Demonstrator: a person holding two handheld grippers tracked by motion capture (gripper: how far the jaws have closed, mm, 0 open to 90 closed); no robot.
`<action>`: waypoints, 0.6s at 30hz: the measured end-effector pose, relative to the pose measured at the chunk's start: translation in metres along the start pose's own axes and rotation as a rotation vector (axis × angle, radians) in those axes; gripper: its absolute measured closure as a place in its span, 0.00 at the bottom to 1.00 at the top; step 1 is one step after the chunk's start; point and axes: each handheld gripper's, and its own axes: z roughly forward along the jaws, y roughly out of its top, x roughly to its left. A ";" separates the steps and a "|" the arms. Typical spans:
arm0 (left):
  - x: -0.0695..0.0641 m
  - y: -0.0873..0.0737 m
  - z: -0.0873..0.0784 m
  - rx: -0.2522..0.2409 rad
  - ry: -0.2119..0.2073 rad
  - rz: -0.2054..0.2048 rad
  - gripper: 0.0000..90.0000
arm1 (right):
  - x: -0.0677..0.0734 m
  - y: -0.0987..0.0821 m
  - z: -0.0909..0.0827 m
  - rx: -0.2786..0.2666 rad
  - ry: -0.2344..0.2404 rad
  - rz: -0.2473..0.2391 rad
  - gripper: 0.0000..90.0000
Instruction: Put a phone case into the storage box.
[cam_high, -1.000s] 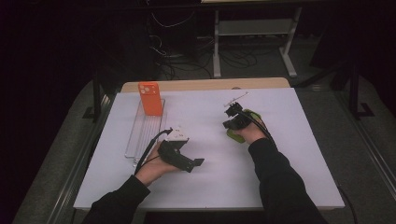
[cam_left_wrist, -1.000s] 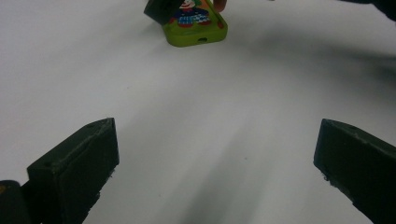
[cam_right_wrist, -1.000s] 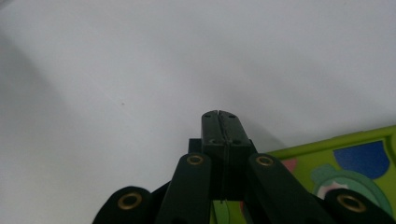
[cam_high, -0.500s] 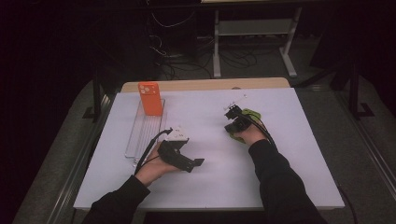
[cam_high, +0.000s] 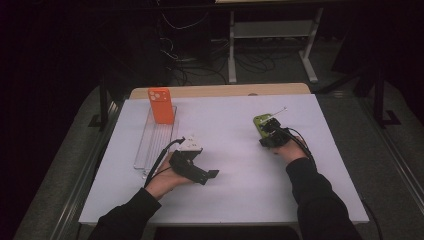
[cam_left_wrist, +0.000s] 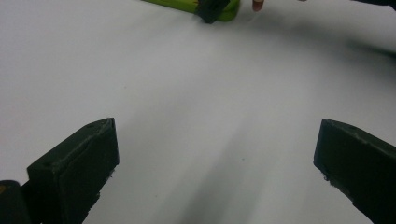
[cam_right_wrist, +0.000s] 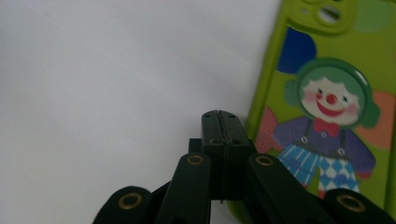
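A green phone case (cam_high: 260, 121) with a clown picture (cam_right_wrist: 327, 107) lies flat on the white table (cam_high: 230, 200), right of centre. My right gripper (cam_high: 269, 131) is shut, nothing between its jaws, and its tip (cam_right_wrist: 221, 117) rests on the table just beside the case's long edge. My left gripper (cam_high: 207, 176) lies low over the table at the near left, jaws wide open and empty (cam_left_wrist: 215, 128). The left gripper view has the green case (cam_left_wrist: 182, 4) far ahead. An orange phone case (cam_high: 161, 105) stands upright in a clear rack (cam_high: 150, 142).
The clear rack runs along the table's left side, close to my left hand. A wooden board (cam_high: 220, 91) edges the table's far side. Cables and a metal stand sit on the dark floor beyond. Bare white surface lies between the two grippers.
My right hand has drawn toward the near right, still shut, and the green case now shows on the far side of the gripper. The left hand has stayed put.
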 end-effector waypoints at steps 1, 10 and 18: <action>0.000 0.000 0.000 -0.001 0.000 0.000 0.00 | -0.002 -0.002 -0.001 -0.002 -0.003 0.007 0.98; 0.001 0.001 -0.001 0.006 -0.013 0.011 0.00 | -0.002 -0.009 -0.019 -0.086 0.069 0.008 0.90; -0.001 0.000 0.000 0.019 -0.027 0.004 0.00 | 0.014 -0.021 -0.040 -0.159 0.120 -0.006 0.59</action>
